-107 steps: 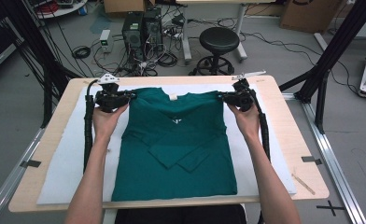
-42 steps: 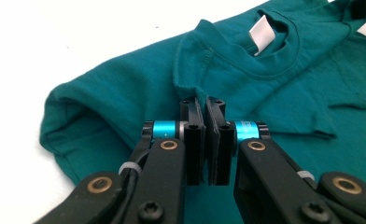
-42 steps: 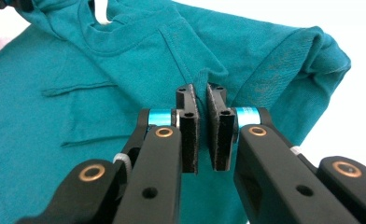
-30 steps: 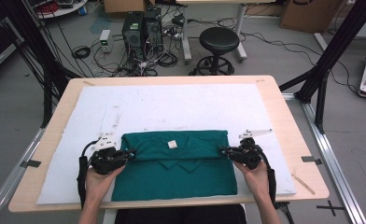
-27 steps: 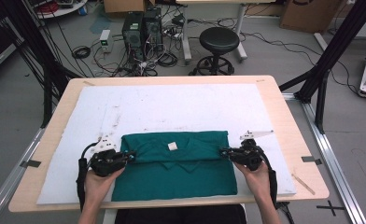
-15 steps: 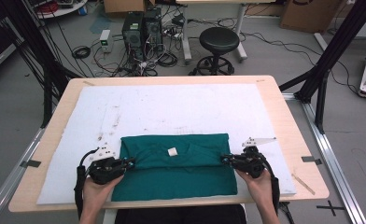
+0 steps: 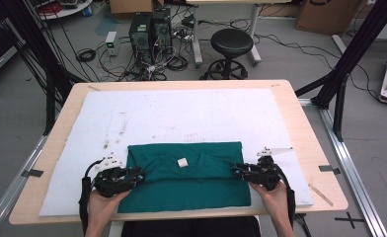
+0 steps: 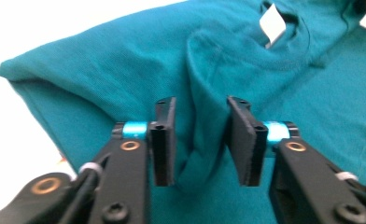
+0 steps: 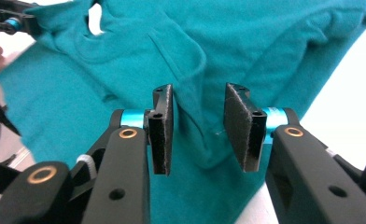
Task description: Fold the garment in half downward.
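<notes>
A dark green T-shirt [image 7: 186, 180] lies folded in half near the table's front edge, its collar and white label [image 7: 182, 162] facing up. At the shirt's left edge rests my left gripper [image 7: 136, 175]; my right gripper [image 7: 239, 171] is at the right edge. In the left gripper view the left gripper [image 8: 200, 140] is open, with a raised fold of the shirt [image 8: 102, 70] loose between its pads. The right gripper [image 9: 197, 135] stands the same way over a fold of shirt [image 9: 265, 46]. Both pairs of jaws have just been opening, and the pads no longer press the cloth.
The shirt lies on a white mat [image 7: 181, 113] that covers most of the wooden table [image 7: 310, 148]. Behind the table, on the floor, are a black stool [image 7: 231, 42], computer cases [image 7: 149, 29] and cables. Black frame posts [image 7: 344, 74] stand at the sides.
Both grippers carried the shirt's far edge toward the front and laid it over the near half. Their jaws have opened and let go of the cloth.
</notes>
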The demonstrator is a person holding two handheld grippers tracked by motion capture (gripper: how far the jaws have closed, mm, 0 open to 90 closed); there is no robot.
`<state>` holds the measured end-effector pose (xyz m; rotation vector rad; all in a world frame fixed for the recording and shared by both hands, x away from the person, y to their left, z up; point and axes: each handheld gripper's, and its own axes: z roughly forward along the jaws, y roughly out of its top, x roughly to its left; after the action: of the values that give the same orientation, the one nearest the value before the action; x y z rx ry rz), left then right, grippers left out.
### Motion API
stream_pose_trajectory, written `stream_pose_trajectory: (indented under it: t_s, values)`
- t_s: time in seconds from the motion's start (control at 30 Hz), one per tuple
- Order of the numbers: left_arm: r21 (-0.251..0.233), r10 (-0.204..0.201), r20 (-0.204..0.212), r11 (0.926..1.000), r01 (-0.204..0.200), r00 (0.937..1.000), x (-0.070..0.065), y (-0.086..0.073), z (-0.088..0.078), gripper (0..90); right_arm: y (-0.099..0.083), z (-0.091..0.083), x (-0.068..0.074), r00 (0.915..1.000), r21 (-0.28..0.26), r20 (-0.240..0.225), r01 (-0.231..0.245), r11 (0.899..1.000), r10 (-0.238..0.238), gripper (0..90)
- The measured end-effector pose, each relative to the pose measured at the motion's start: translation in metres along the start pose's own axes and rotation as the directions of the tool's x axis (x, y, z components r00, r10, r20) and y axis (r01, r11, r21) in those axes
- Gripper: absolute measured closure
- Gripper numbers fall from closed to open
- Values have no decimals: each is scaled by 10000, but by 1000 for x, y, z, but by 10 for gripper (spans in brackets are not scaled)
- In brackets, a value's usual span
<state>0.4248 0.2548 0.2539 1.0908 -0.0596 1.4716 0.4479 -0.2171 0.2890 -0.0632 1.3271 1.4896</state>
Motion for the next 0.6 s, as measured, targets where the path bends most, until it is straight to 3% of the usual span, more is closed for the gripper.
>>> stream_pose_trajectory:
  t_s: [0.13, 0.27, 0.43, 0.6]
  values:
    - [-295, -55, 148, 9995, 60, 9999, 0, 11, -3, 593, 10, -1, 4, 9994, -160, -236, 236, 9996, -239, 582]
    - [-290, 276, 104, 9992, -273, 9996, -3, 26, 1, 593, 23, 3, 10, 9990, -80, -168, 422, 9991, -423, 553]
    - [136, 383, 306, 9992, -388, 9988, -3, 40, 18, 594, 38, 14, 16, 9976, -12, -131, 686, 9976, -686, 538]
    - [710, 172, 260, 9973, -191, 9995, 0, 47, 38, 597, 48, 28, 15, 9985, 358, -64, 545, 9979, -543, 529]
